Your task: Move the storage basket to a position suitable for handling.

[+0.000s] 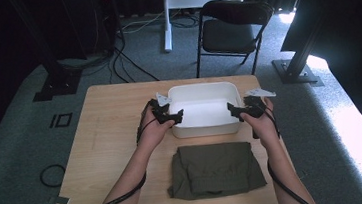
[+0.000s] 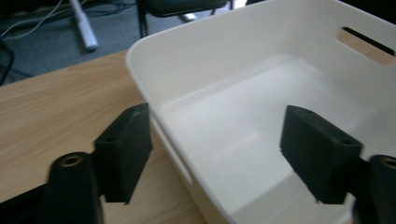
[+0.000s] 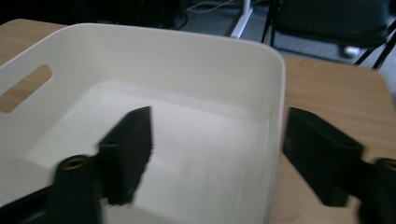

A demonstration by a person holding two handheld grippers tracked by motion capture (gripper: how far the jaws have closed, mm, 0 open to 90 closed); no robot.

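Note:
A white plastic tub stands empty at the far middle of the wooden table. My left gripper is open at the tub's left end. In the left gripper view, the left gripper has one jaw outside and one inside the tub's wall, with neither pad touching it. My right gripper is open at the tub's right end. It straddles that end's wall the same way. A folded olive-green garment lies on the table nearer the person.
A black folding chair stands on the carpet beyond the table. Farther back are a white stand leg and black frame posts with cables. Bare table surface lies left of the tub and the garment.

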